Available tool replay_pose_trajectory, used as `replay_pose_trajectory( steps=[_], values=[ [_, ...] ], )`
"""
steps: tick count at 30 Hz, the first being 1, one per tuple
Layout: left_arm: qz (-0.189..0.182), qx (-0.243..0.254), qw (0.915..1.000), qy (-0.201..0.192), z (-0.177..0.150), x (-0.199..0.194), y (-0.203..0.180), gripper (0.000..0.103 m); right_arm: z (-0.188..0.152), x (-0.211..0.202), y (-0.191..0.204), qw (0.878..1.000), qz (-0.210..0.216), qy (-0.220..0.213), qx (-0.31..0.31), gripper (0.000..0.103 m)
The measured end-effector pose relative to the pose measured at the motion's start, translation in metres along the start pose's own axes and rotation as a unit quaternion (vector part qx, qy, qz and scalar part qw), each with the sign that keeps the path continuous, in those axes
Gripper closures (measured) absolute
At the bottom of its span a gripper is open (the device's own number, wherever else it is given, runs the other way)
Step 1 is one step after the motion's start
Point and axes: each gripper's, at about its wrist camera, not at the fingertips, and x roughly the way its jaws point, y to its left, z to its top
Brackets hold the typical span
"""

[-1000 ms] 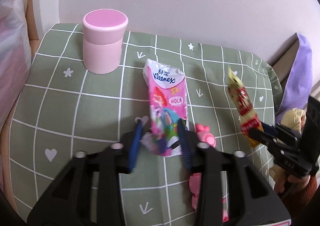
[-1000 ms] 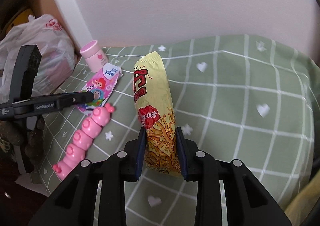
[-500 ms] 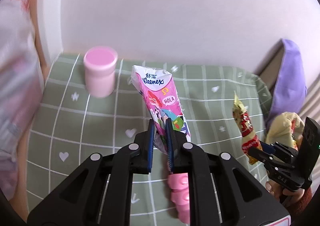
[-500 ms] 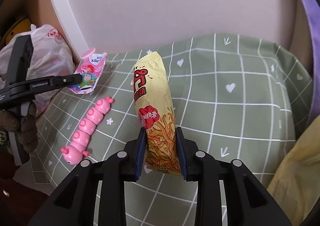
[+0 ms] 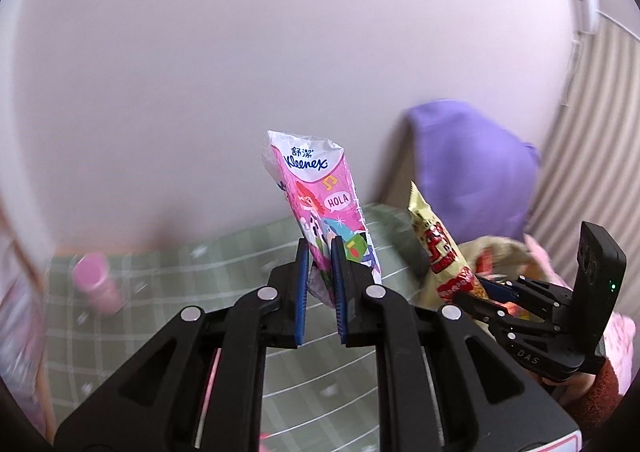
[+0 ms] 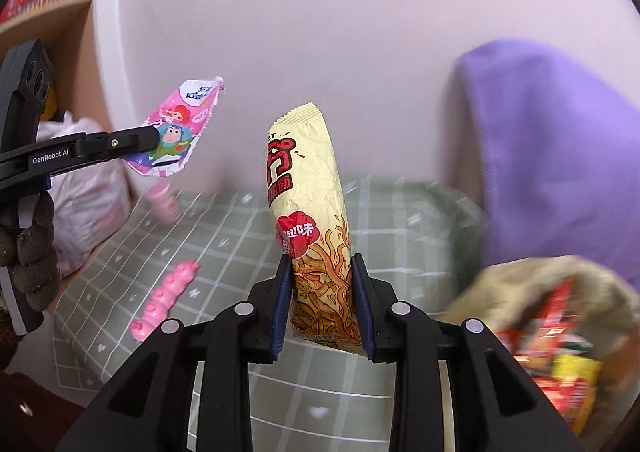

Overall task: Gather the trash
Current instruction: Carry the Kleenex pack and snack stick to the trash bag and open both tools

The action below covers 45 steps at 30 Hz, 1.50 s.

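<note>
Both wrappers have risen off the green cloth (image 6: 400, 219) since the earlier frame. Left gripper (image 5: 320, 252) clamps the tissue pack (image 5: 320, 191); right gripper (image 6: 322, 268) grips the noodle packet (image 6: 308, 203). Carrying is under way; next, both must reach over the trash bag (image 6: 560, 324) and let go.

The pink tissue pack (image 5: 320, 195) says "Kleenex" with Chinese characters above it, plus "HOLA" in a speech bubble. The left claw's (image 6: 158, 143) arm reads "GenRobot.AI". The right claw's (image 5: 486, 294) body has "DAS" on it. The yellow snack packet (image 6: 312, 219) carries red Chinese lettering I can't make out.
</note>
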Motion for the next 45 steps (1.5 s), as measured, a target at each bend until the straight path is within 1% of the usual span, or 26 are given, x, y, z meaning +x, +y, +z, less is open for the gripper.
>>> replay_pose_trajectory(
  steps=[2,5,9,11,13,17,23,28,31,32,34,36,40,43,45],
  values=[
    [-0.028,0.020,0.9994,-0.010,0.010,0.003,-0.024,0.092,0.005,-0.020,-0.012,1.000,-0.023,-0.017,0.006,0.075],
    [-0.071,0.045,0.9962,-0.022,0.024,0.008,-0.061,0.092,0.010,-0.056,-0.038,0.997,-0.066,-0.046,0.021,0.075],
    [-0.113,0.076,0.9904,-0.023,0.031,0.020,-0.105,0.092,0.007,-0.081,-0.064,0.992,-0.106,-0.057,0.045,0.075],
    [-0.135,0.089,0.9867,-0.015,0.030,0.028,-0.124,0.092,0.001,-0.090,-0.077,0.989,-0.121,-0.058,0.057,0.075],
    [-0.146,0.095,0.9847,-0.005,0.028,0.037,-0.137,0.092,-0.006,-0.095,-0.082,0.988,-0.129,-0.055,0.064,0.075],
    [-0.172,0.092,0.9803,0.029,0.018,0.062,-0.157,0.092,-0.020,-0.101,-0.098,0.985,-0.144,-0.045,0.083,0.075],
    [-0.180,0.109,0.9754,0.065,0.003,0.091,-0.182,0.092,-0.043,-0.107,-0.118,0.980,-0.165,-0.032,0.111,0.075],
    [-0.192,0.113,0.9705,0.093,-0.015,0.111,-0.196,0.092,-0.051,-0.111,-0.128,0.978,-0.170,-0.029,0.120,0.075],
    [-0.201,0.114,0.9656,0.120,-0.027,0.127,-0.202,0.092,-0.053,-0.113,-0.132,0.977,-0.171,-0.028,0.123,0.075],
    [-0.202,0.116,0.9636,0.131,-0.032,0.135,-0.204,0.092,-0.054,-0.113,-0.134,0.977,-0.171,-0.028,0.124,0.075],
    [-0.193,0.124,0.9624,0.145,-0.042,0.150,-0.208,0.092,-0.055,-0.110,-0.138,0.977,-0.171,-0.023,0.127,0.075],
    [-0.188,0.134,0.9590,0.165,-0.054,0.168,-0.215,0.092,-0.057,-0.106,-0.142,0.977,-0.171,-0.016,0.129,0.075],
    [-0.189,0.148,0.9483,0.207,-0.074,0.191,-0.225,0.092,-0.064,-0.096,-0.149,0.976,-0.171,0.000,0.133,0.075],
    [-0.193,0.161,0.9429,0.218,-0.081,0.195,-0.230,0.092,-0.070,-0.086,-0.155,0.975,-0.170,0.019,0.138,0.075],
    [-0.196,0.162,0.9418,0.220,-0.083,0.197,-0.231,0.092,-0.074,-0.079,-0.158,0.975,-0.168,0.031,0.141,0.075]
  ],
)
